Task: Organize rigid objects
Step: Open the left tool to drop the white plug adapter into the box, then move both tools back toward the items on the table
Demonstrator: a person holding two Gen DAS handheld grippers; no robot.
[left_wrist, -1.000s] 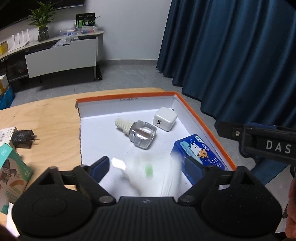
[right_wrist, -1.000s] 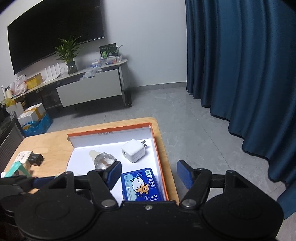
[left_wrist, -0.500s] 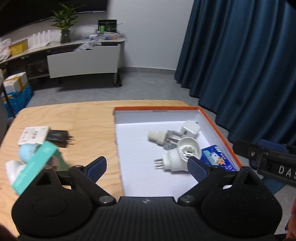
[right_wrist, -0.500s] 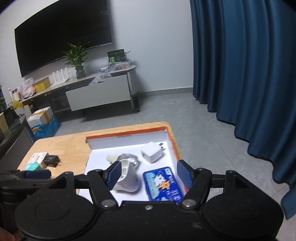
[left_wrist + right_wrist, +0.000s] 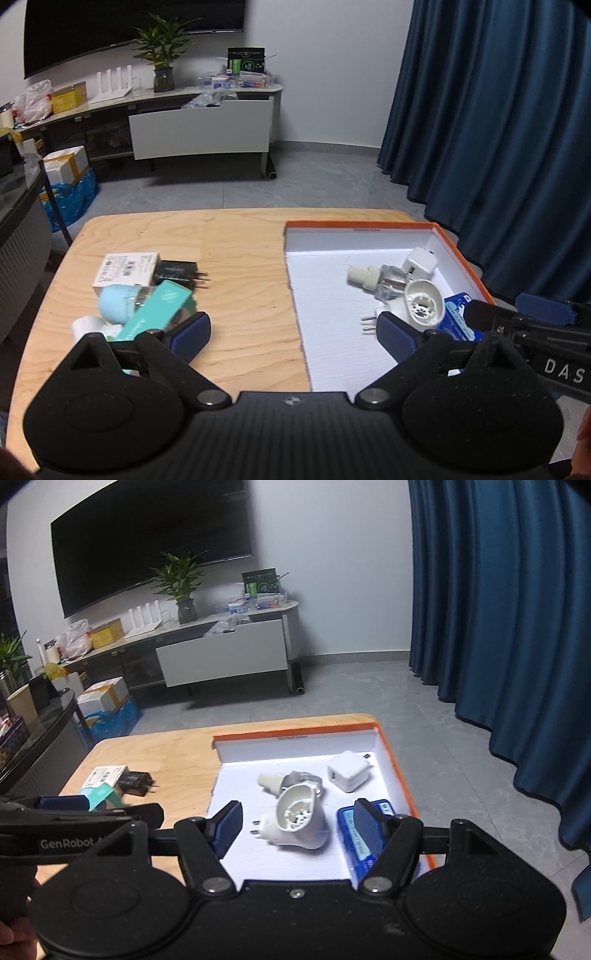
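L wrist view: my left gripper (image 5: 291,334) hangs wide open w/ nothing between the pads; its jaws have just been opening. The white plug-in heater (image 5: 417,308) lies in the orange-rimmed box (image 5: 469,266), leaning on the clear refill bottle (image 5: 380,280), beside the white charger (image 5: 421,264) and blue tin (image 5: 460,317). Looks like the drop step is done. Next pick is prob the pile on the wooden table (image 5: 240,266): teal box (image 5: 155,314), black adapter (image 5: 175,273), white label box (image 5: 125,273). That calls for swinging left and coming down over one piece w/o dragging the others.

R wrist view: my right gripper (image 5: 299,825) is open too, empty, above the box's near end; heater sits past the pads, untouched.

Vs a sec ago: heater wasn't resting in the box, only a blur between my left fingers; the left view now takes in more of the table.
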